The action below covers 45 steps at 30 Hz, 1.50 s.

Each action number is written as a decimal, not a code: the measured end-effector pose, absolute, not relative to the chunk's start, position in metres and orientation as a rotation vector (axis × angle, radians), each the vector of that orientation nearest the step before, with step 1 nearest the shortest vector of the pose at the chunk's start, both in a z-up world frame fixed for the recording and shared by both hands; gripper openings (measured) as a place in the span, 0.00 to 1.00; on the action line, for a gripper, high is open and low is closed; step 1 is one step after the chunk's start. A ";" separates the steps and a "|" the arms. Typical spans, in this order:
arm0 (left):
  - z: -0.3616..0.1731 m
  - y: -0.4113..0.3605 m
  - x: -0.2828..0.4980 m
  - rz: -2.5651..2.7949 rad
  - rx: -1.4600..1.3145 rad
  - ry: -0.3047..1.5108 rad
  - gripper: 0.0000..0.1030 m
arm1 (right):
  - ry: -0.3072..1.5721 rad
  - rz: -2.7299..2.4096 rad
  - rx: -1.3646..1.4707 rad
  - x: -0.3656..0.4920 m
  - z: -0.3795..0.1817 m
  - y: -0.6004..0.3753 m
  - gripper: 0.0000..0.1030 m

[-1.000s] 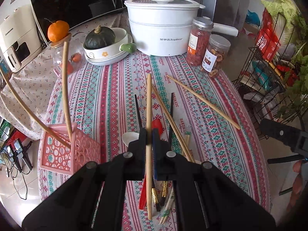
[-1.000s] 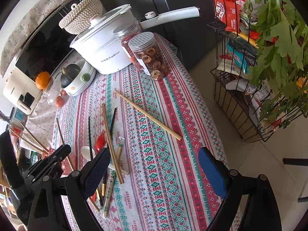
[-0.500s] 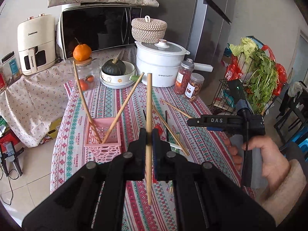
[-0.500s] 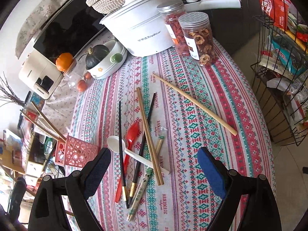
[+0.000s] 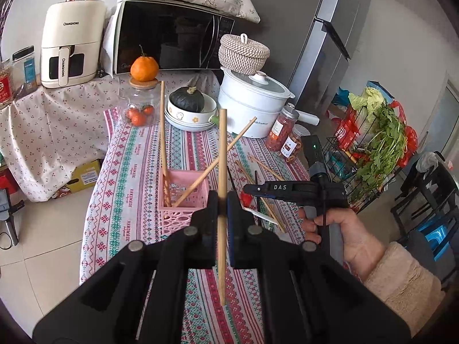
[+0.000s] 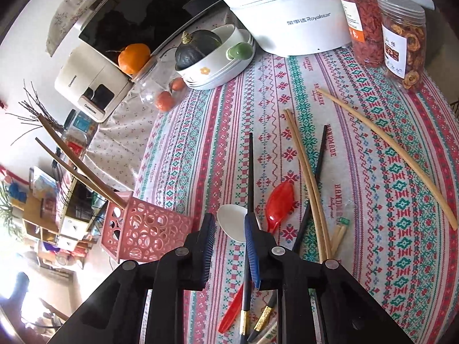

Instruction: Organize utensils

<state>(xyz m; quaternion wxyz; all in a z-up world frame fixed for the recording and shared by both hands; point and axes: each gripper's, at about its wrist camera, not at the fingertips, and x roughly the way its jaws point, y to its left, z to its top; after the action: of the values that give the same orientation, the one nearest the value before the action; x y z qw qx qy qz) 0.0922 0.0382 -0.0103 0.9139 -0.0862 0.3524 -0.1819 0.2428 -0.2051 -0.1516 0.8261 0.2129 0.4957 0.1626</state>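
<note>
My left gripper (image 5: 221, 203) is shut on a long wooden chopstick (image 5: 221, 149), held upright just in front of the pink basket (image 5: 183, 200). Two wooden chopsticks lean in that basket. In the right wrist view, my right gripper (image 6: 229, 226) is low over the tablecloth with its jaws closing. The white spoon (image 6: 229, 218) lies between and under them, and no pad visibly presses on it. A black chopstick (image 6: 250, 172) runs along the right finger. A red spoon (image 6: 279, 200), a wooden chopstick pair (image 6: 307, 177) and a long wooden chopstick (image 6: 396, 154) lie to the right. The pink basket (image 6: 143, 229) sits to the left.
A white pot (image 5: 252, 106), a bowl holding a dark squash (image 5: 189, 109), two snack jars (image 6: 384, 23) and a glass jar topped by an orange (image 5: 142, 100) line the table's far side. A wire rack of greens (image 5: 381, 149) stands to the right. A person's hand (image 5: 344, 229) grips the right tool.
My left gripper rose and drew back with its chopstick, bringing the basket in front. My right gripper dropped toward the spoons and its jaws narrowed sharply.
</note>
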 end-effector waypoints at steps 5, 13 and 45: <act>-0.008 0.057 0.092 -0.367 -0.207 0.722 0.07 | 1.068 0.349 0.449 0.262 -0.161 -0.187 0.20; -0.001 0.074 0.092 -0.353 -0.223 0.691 0.07 | 1.096 0.316 0.483 0.278 -0.180 -0.185 0.18; 0.009 0.089 0.090 -0.226 -0.228 0.539 0.07 | 0.870 0.264 0.288 0.200 -0.099 -0.189 0.02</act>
<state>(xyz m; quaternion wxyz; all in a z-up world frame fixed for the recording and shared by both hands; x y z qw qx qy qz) 0.0905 0.0886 0.0085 0.9512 -0.1120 0.2651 -0.1112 0.1997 -0.1889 -0.0985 0.8884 0.1385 0.4188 0.1271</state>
